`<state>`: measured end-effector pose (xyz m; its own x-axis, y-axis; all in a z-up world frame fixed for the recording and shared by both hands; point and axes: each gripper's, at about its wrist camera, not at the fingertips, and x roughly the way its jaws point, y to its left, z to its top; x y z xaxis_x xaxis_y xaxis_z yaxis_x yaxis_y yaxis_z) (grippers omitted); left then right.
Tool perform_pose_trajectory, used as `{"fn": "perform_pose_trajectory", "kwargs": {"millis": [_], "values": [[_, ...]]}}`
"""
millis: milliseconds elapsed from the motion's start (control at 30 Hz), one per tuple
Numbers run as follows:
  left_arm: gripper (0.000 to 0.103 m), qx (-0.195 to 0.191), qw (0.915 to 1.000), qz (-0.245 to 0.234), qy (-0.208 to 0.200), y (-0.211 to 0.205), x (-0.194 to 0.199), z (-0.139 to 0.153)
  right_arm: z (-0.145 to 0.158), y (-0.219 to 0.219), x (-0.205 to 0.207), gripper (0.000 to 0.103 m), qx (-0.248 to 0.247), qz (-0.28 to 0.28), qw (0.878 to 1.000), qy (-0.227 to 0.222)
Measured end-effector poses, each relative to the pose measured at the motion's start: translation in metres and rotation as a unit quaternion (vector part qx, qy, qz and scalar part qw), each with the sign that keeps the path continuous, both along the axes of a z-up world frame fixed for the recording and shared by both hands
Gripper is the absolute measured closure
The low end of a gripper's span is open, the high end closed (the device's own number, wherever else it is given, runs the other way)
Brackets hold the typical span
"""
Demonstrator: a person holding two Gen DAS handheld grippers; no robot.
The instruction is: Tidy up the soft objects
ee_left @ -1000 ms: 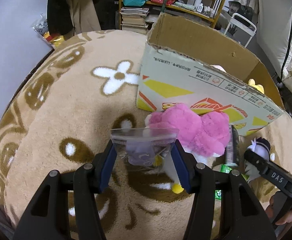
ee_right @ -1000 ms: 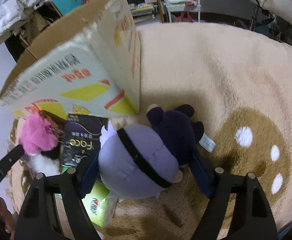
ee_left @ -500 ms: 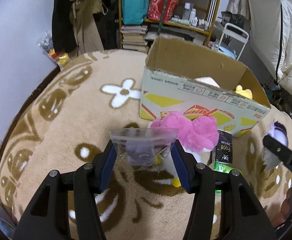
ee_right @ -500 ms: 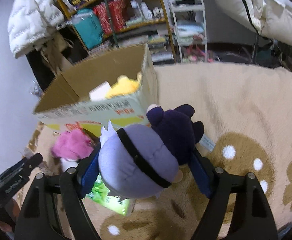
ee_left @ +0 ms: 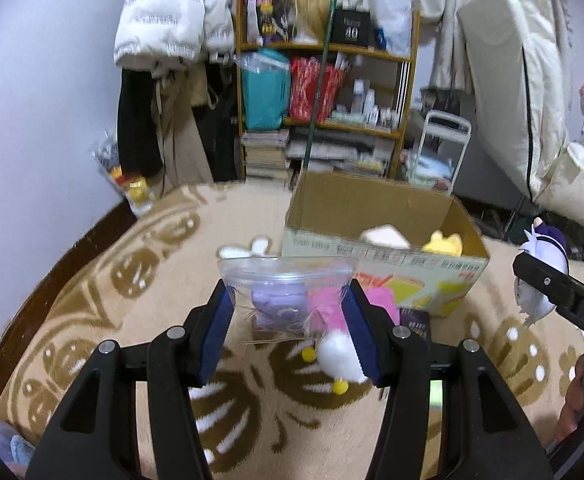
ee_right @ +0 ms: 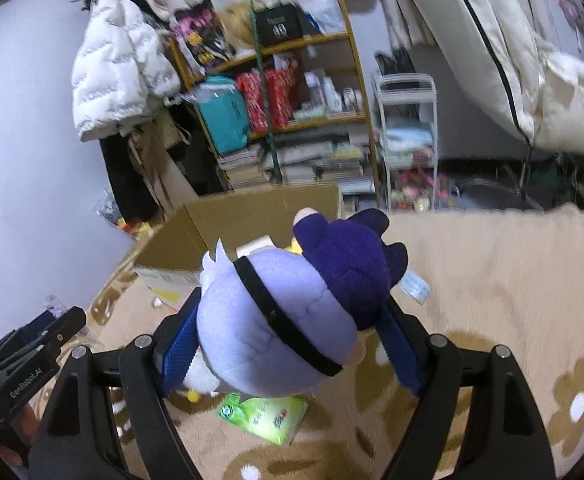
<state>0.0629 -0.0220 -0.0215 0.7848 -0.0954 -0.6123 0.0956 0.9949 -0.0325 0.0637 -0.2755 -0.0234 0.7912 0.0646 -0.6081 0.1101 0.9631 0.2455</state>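
Between the blue pads of your left gripper (ee_left: 287,320) sits a clear plastic bag (ee_left: 285,294) with a small purple toy inside; the jaws are closed partway and press the bag from both sides, so it hangs off the rug (ee_left: 103,320). Just behind and below it, seen partly through the bag, a pink and white plush (ee_left: 340,344) with yellow pompoms lies on the rug close to the front of the cardboard box (ee_left: 376,256).

Your right gripper (ee_right: 292,328) stands wider, and its pads clamp a plush doll (ee_right: 279,328) by its pale lilac head, which carries a black band across it; the dark blue body (ee_right: 348,256) sticks out past the fingertips, with a white tag at its side. The doll is lifted clear of the rug and, in the right wrist view, sits in front of the open box. From your left camera the same doll shows at the right edge, on the far side of the box.

Inside the box you can see a yellow plush (ee_left: 444,242) and a pale item next to it. Under the doll, a green packet (ee_right: 263,416) lies flat on the rug.
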Motion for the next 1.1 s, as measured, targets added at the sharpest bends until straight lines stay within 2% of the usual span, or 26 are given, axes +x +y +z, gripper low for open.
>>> {"fn": "perform_pose_trajectory", "kwargs": {"millis": [233, 533, 833, 1100], "values": [[0.049, 0.003, 0.9988, -0.007, -0.049, -0.001, -0.003, 0.023, 0.023, 0.008, -0.003, 0.018, -0.018, 0.012, 0.998, -0.055], [0.049, 0.013, 0.9955, -0.029, -0.09, -0.014, 0.017, 0.048, 0.032, 0.008, 0.016, 0.018, -0.022, 0.022, 0.997, -0.075], [0.049, 0.021, 0.9937, -0.043, -0.101, -0.03, 0.054, 0.06, 0.034, 0.004, 0.048, 0.017, -0.031, 0.028, 0.996, -0.073], [0.049, 0.007, 0.995, -0.056, -0.083, -0.041, 0.087, 0.047, 0.021, 0.002, 0.069, 0.017, -0.023, 0.041, 0.997, -0.059]]}}
